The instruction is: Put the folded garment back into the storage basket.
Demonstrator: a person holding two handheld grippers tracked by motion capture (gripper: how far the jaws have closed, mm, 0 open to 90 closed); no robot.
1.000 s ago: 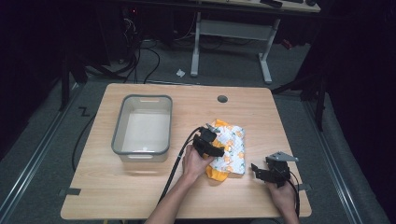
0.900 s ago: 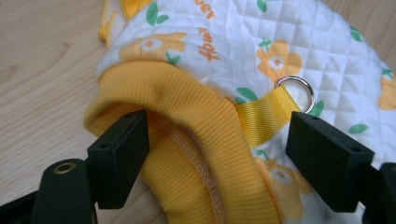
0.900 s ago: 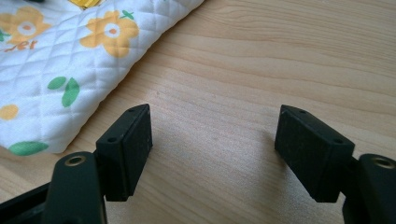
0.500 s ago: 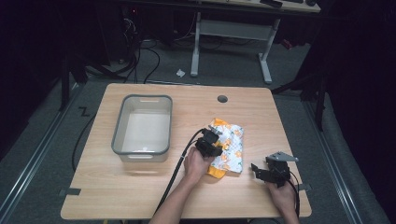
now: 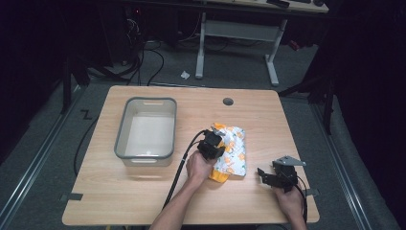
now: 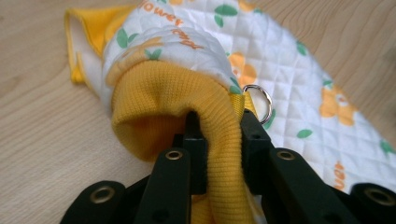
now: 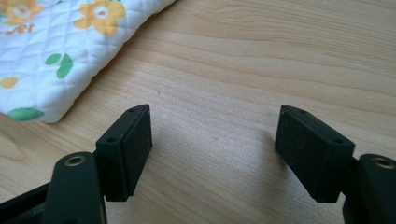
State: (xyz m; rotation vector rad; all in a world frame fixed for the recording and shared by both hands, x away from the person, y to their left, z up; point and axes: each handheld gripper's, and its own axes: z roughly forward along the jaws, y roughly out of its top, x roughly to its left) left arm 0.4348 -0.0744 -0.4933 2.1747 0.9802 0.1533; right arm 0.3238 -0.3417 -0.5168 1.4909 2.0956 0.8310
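A small quilted white garment (image 5: 233,152) with orange flowers and yellow trim lies right of the table's middle. My left gripper (image 5: 210,143) sits at its left edge. In the left gripper view its jaws (image 6: 219,126) have just been closing and now pinch the yellow ribbed cuff (image 6: 163,98), with a metal ring (image 6: 258,100) just behind. My right gripper (image 5: 262,173) rests near the front right of the table, open, with bare wood between its pads (image 7: 126,149). A corner of the garment (image 7: 56,42) lies off to its upper left.
A grey-rimmed clear plastic bin (image 5: 125,127) stands left of the garment, holding nothing. A round cable hole (image 5: 228,101) sits near the table's far edge. The left gripper's black cable (image 5: 179,167) trails toward the front edge. Bare wood (image 5: 119,196) spans the front left.
The left gripper has settled slightly onto the garment's left edge and its jaws have drawn together on the yellow trim. The right hand has kept still.
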